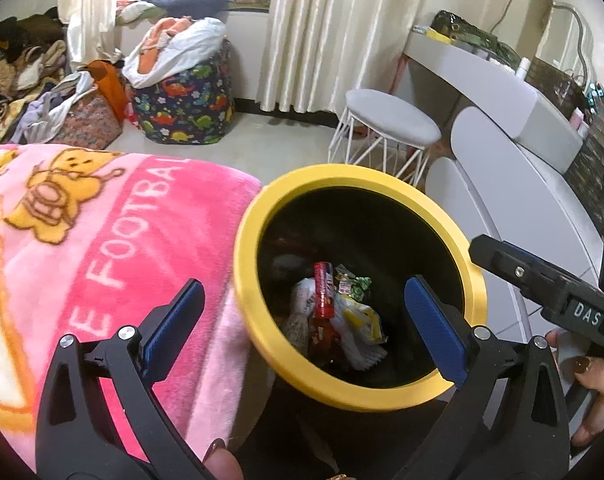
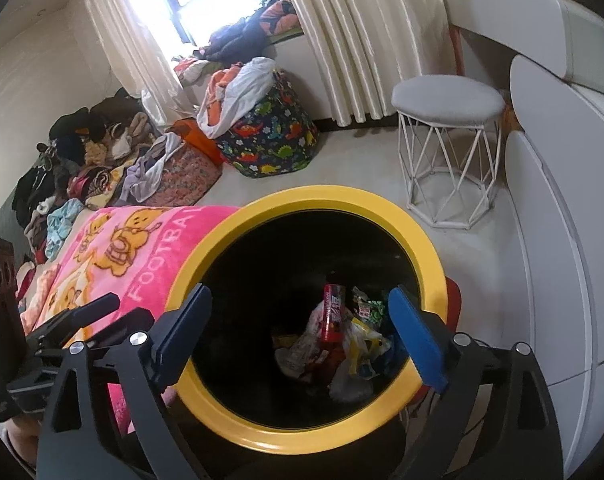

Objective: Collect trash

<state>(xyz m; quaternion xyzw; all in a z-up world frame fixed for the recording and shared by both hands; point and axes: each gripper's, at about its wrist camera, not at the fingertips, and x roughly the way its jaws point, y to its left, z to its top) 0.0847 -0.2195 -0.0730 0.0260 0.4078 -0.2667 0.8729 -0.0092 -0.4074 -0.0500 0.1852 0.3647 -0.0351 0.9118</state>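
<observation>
Left gripper [image 1: 303, 328] and right gripper [image 2: 300, 332] both spread wide and empty above bin [image 1: 262, 216], wrappers [image 1: 333, 312] lying inside, pink blanket [image 1: 102, 240] beside it

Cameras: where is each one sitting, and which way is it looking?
Left wrist: sits on the left gripper, looks down into the yellow-rimmed bin; open fingers and a hand show.
Right wrist: sits on the right gripper, looks down into the same bin; open fingers show.
Shared: bin, trash, pink blanket, stool.
</observation>
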